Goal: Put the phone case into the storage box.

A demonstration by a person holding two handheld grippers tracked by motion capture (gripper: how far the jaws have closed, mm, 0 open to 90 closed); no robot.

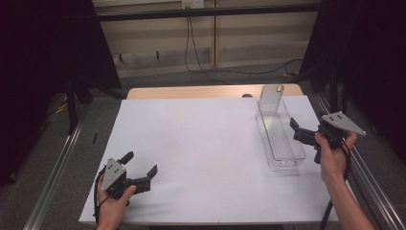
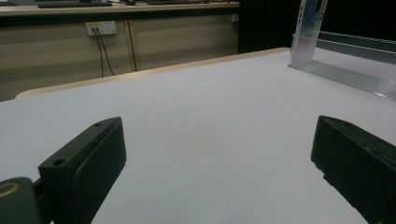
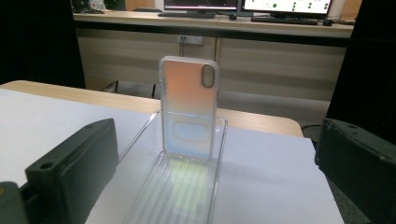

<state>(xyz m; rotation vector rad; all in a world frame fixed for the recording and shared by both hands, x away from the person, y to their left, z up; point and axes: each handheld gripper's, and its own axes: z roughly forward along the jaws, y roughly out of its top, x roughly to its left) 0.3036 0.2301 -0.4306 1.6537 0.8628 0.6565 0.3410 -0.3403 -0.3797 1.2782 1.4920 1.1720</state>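
A clear phone case (image 1: 271,98) (image 3: 189,107) stands upright at the far end of a long clear plastic tray (image 1: 288,162) (image 3: 138,135) on the right side of the white table top (image 1: 201,143). My right gripper (image 1: 305,140) (image 3: 215,172) hovers at the tray's near right side, open, pointing along the tray toward the case, with nothing between its jaws. At the table's front left corner my left gripper (image 1: 141,163) (image 2: 219,163) is held low, open and empty. From there the tray (image 2: 355,77) and the case (image 2: 308,32) appear far off to the right.
The wooden table edge (image 1: 210,91) runs along the back. Metal rails (image 1: 57,163) flank the table on the floor, and cables (image 1: 191,52) hang down the back wall. Dark curtains stand at both sides. Monitors (image 3: 243,4) sit on a desk behind.
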